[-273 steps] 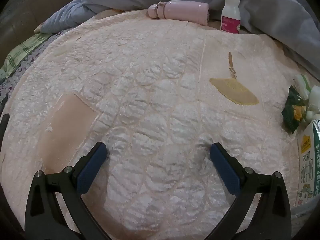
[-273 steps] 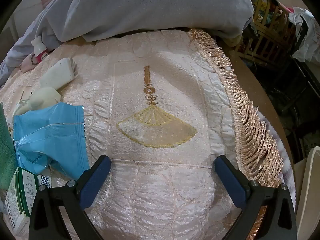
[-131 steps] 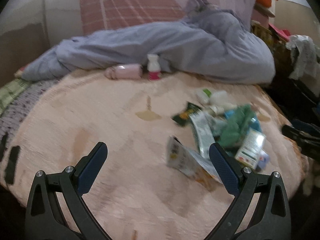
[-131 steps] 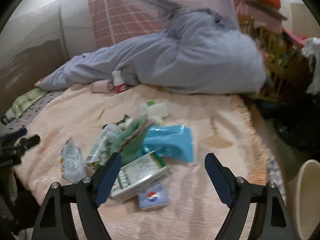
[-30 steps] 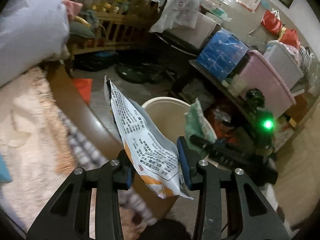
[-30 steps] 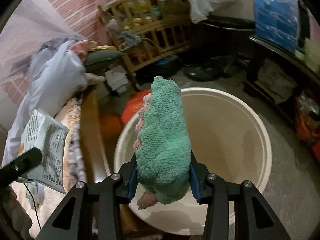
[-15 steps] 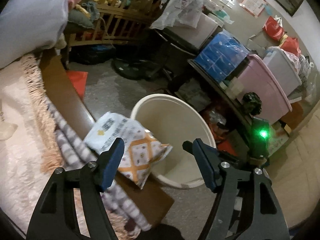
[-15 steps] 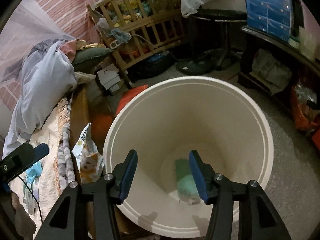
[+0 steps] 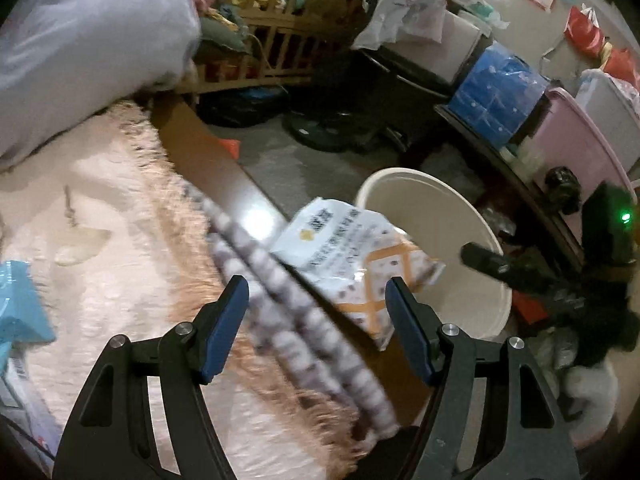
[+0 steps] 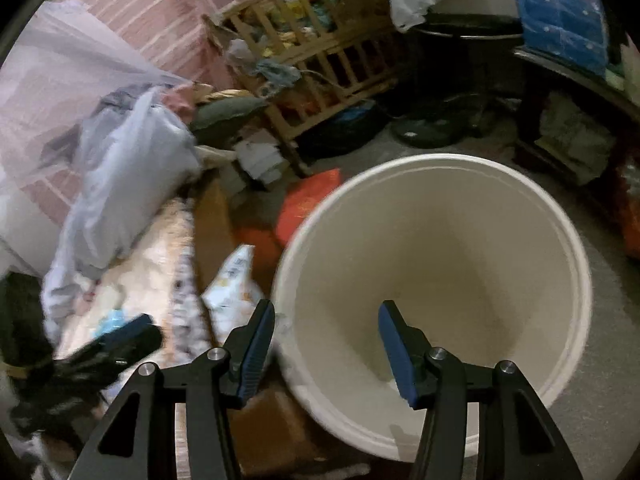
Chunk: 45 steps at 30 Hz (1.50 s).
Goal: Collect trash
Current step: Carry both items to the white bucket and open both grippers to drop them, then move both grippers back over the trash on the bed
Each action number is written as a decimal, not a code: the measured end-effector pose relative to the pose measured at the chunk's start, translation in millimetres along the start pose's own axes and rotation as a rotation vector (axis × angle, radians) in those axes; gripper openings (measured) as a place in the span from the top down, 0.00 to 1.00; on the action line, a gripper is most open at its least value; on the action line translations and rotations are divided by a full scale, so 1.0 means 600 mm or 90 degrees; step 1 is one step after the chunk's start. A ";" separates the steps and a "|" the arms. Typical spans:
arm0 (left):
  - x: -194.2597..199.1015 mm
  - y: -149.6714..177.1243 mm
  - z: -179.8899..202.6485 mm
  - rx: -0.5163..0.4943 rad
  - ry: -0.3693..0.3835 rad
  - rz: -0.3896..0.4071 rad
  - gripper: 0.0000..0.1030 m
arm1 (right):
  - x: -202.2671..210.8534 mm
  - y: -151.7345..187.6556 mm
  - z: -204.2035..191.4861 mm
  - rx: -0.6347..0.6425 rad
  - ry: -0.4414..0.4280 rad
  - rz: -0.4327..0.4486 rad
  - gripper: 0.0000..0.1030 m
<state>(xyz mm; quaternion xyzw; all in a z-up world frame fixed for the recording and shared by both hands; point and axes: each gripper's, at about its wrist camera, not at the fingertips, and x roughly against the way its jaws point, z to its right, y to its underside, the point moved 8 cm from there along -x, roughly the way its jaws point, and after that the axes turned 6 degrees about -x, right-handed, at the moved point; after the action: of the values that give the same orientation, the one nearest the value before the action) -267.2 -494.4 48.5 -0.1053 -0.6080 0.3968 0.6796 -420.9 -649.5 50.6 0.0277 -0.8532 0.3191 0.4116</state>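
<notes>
A cream bucket (image 9: 448,200) stands on the floor beside the bed; it fills the right wrist view (image 10: 440,168). A white and orange snack bag (image 9: 360,256) lies on the bed's wooden edge against the bucket's rim, outside it; it also shows in the right wrist view (image 10: 232,284). My left gripper (image 9: 318,316) is open and empty above the bed edge, just short of the bag. My right gripper (image 10: 326,336) is open and empty over the bucket's near rim. The bucket's bottom is hidden in this view. A blue wrapper (image 9: 20,300) lies on the pink bedspread (image 9: 100,220).
A grey-blue duvet (image 9: 80,40) is piled at the head of the bed. A wooden crib (image 10: 320,52), a fan base (image 9: 328,128), a dark shelf with blue packs (image 9: 496,92) and a pink bin (image 9: 576,140) crowd the floor around the bucket.
Both grippers opened within the last second: the green cloth fell into the bucket, and the snack bag dropped onto the bed edge beside the rim. Both cameras have since swung towards the bed.
</notes>
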 end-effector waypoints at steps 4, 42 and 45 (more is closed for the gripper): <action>0.010 0.008 -0.048 0.033 -0.015 -0.004 0.32 | -0.008 0.000 -0.059 0.039 -0.066 -0.012 0.25; 0.186 0.084 -0.144 0.063 -0.168 0.068 0.32 | -0.038 0.044 -0.130 0.140 0.057 0.001 0.49; 0.208 0.097 -0.167 0.074 -0.200 0.078 0.32 | -0.037 0.063 -0.175 0.168 0.043 0.011 0.49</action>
<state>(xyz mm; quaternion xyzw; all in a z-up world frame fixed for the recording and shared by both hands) -206.5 -338.5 80.9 -0.0395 -0.6752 0.4836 0.5556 -346.2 -564.8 63.1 0.0638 -0.7899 0.4327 0.4299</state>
